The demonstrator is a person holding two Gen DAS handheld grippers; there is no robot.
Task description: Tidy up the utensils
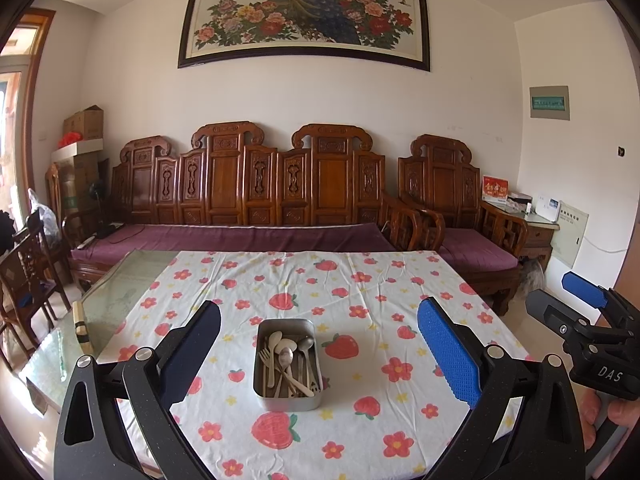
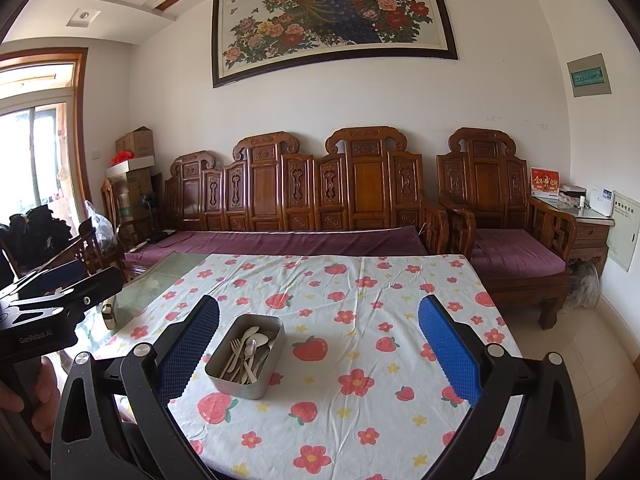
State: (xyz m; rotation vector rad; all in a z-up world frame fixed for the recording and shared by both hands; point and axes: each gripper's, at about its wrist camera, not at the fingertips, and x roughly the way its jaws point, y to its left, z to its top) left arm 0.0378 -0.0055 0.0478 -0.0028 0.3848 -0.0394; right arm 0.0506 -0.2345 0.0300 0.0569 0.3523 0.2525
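Note:
A rectangular metal tin [image 1: 316, 366] holds several spoons and forks [image 1: 286, 364] piled together. It stands on a flowered tablecloth [image 1: 360, 288]. My left gripper [image 1: 320, 354] is open and empty, raised above the table with the tin between its fingers in view. The right gripper also shows at the right edge of the left wrist view [image 1: 576, 300]. In the right wrist view the tin [image 2: 224, 378] with the utensils [image 2: 248, 354] lies left of centre. My right gripper [image 2: 320, 354] is open and empty, with the tin near its left finger.
The cloth covers a glass-topped table [image 1: 116, 300]; a small brush [image 1: 82, 328] lies on the bare glass at left. A carved wooden sofa [image 1: 248, 192] with purple cushions stands behind the table. Wooden chairs [image 1: 24, 276] stand to the left.

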